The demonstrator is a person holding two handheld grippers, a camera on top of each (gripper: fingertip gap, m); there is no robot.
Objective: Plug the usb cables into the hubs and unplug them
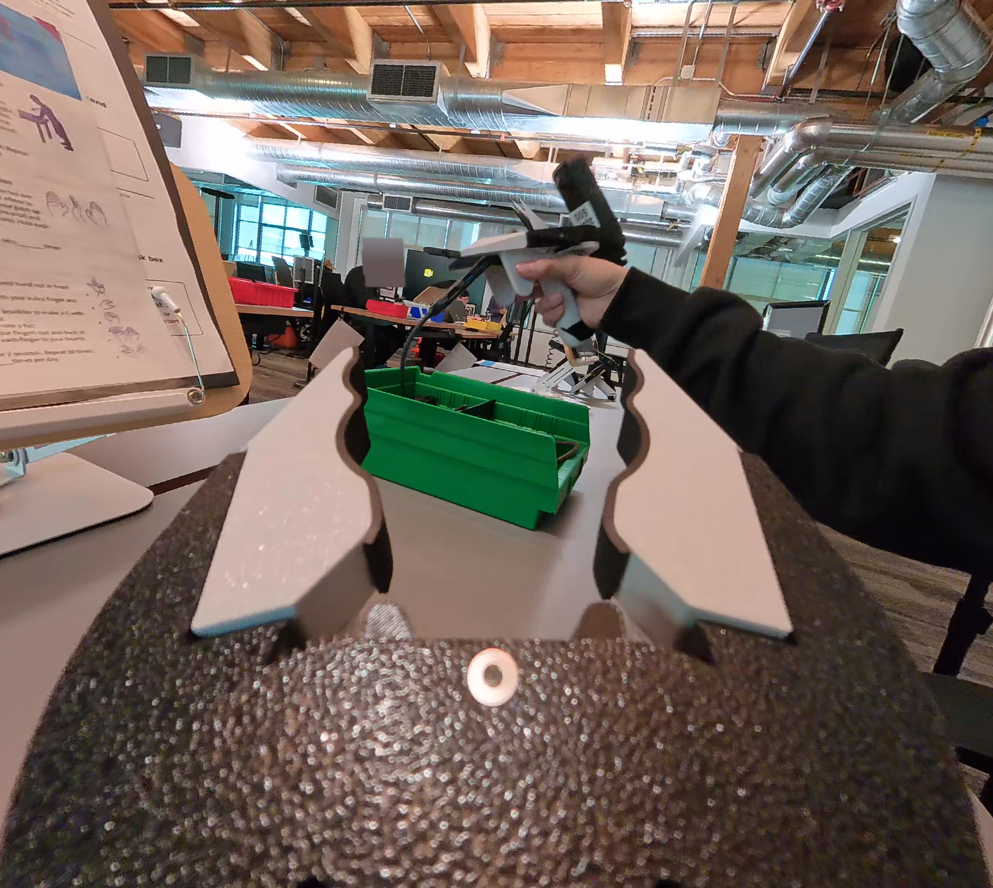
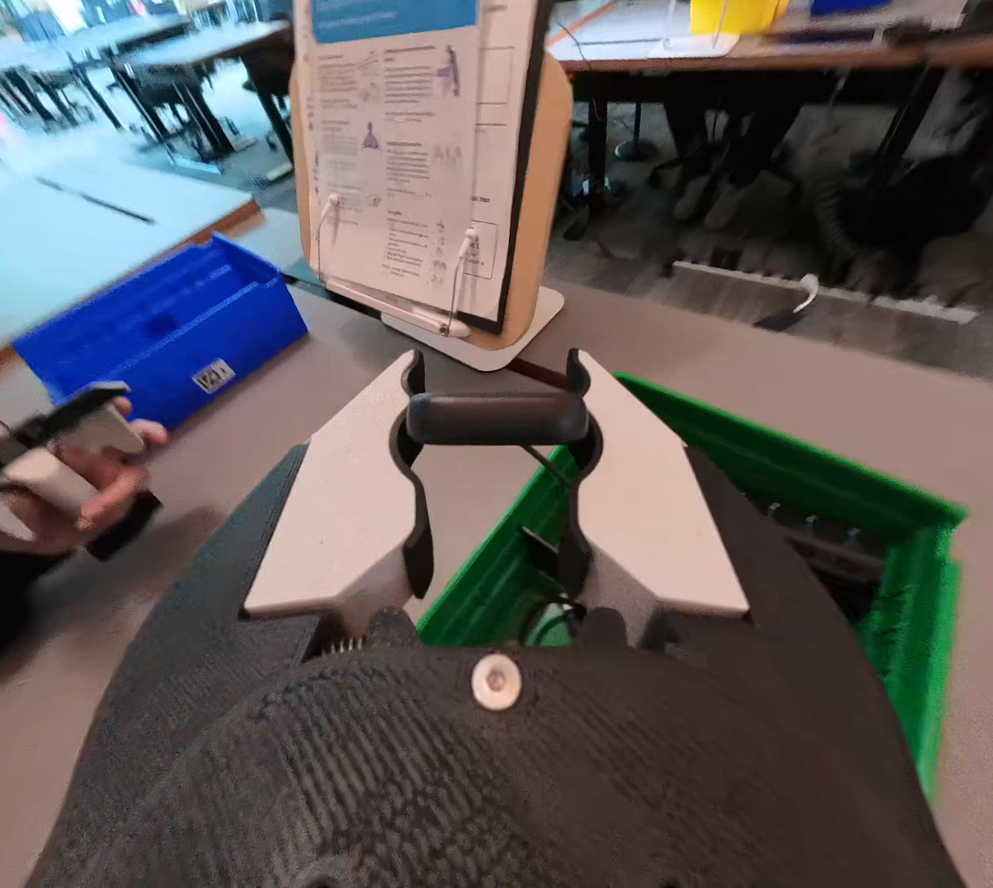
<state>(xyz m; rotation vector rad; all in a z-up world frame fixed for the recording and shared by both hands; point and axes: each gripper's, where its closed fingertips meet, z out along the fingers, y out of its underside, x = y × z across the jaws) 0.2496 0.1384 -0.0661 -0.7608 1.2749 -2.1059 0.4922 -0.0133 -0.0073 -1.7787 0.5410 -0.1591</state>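
My right gripper [image 2: 495, 378] is shut on a flat black USB hub [image 2: 494, 419], held crosswise between its fingertips above the green bin [image 2: 779, 454]. The hub's thin black cable [image 2: 548, 467] hangs down into the bin. In the left wrist view the right gripper [image 1: 483, 247] is raised above the bin [image 1: 473, 454], and the cable [image 1: 430, 314] trails down into it. My left gripper [image 1: 493, 362] is open and empty, level with the bin's near side. It also shows in the right wrist view [image 2: 80, 411], held in a hand at the left.
A document stand [image 2: 403, 137] with printed sheets stands at the back of the grey table [image 2: 752, 378], and it shows at the left in the left wrist view [image 1: 80, 217]. A blue bin [image 2: 161, 335] sits at its left. More dark items with blue ports [image 2: 806, 523] lie in the green bin.
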